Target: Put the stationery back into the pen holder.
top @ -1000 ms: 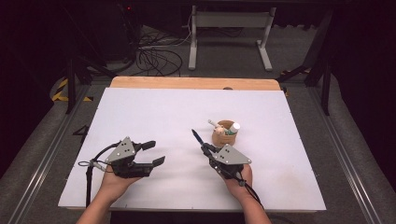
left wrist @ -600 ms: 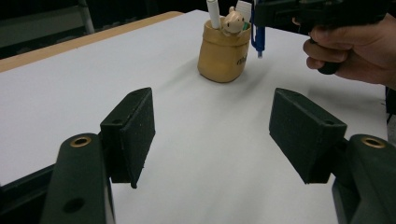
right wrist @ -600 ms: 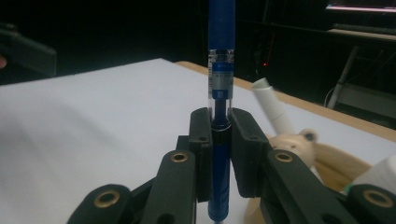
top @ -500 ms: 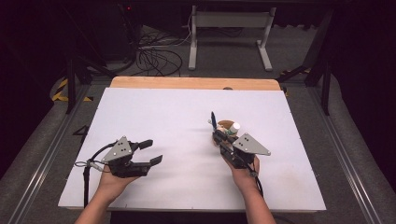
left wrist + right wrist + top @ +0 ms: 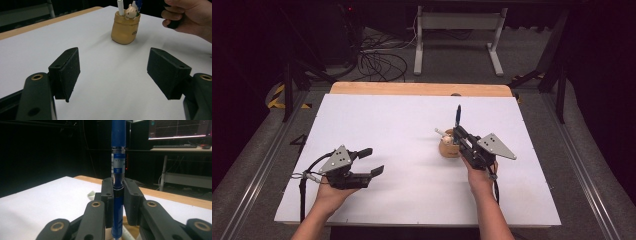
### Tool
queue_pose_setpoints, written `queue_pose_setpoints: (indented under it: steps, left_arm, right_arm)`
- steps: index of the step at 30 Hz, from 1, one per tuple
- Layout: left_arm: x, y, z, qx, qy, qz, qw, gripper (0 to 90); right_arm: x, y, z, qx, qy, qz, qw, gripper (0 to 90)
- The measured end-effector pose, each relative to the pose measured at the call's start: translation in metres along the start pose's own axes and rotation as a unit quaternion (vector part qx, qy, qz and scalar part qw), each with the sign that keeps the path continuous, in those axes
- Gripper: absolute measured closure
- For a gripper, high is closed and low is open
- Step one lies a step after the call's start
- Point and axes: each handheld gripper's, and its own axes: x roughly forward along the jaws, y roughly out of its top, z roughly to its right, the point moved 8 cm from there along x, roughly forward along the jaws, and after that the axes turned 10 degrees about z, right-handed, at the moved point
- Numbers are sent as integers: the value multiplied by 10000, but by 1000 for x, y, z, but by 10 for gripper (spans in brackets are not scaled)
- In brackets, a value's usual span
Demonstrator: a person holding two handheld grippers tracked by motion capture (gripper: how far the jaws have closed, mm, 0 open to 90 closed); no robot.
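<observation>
Standing by the white table, you see the left gripper parked near the left front edge, jaws spread and just now widening, with nothing between them. Right of centre sits a tan pen pot. The right gripper hovers at it, clamped tight on an upright blue pen.

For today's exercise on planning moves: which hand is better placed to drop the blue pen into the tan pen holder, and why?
Right. The right gripper is shut on the blue pen, upright beside the pen holder. The left gripper is open, holding nothing, well away from it.
</observation>
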Motion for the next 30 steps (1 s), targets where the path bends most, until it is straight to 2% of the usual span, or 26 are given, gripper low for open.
queue_pose_setpoints:
  steps: [2,9,23,30]
  left_arm:
    - [0,0,0,41,-1,3,10000,270]
    - [0,0,0,30,-6,1,10000,267]
    - [-1,0,-1,27,26,9,10000,265]
    - [-1,-1,-2,-24,33,13,10000,264]
  right_arm:
    - [2,-2,3,-14,-20,-4,10000,803]
    - [7,-9,5,-306,-73,-48,9995,802]
    - [5,-24,8,-439,-152,-245,9986,800]
    - [4,-30,11,-418,-190,-359,9983,796]
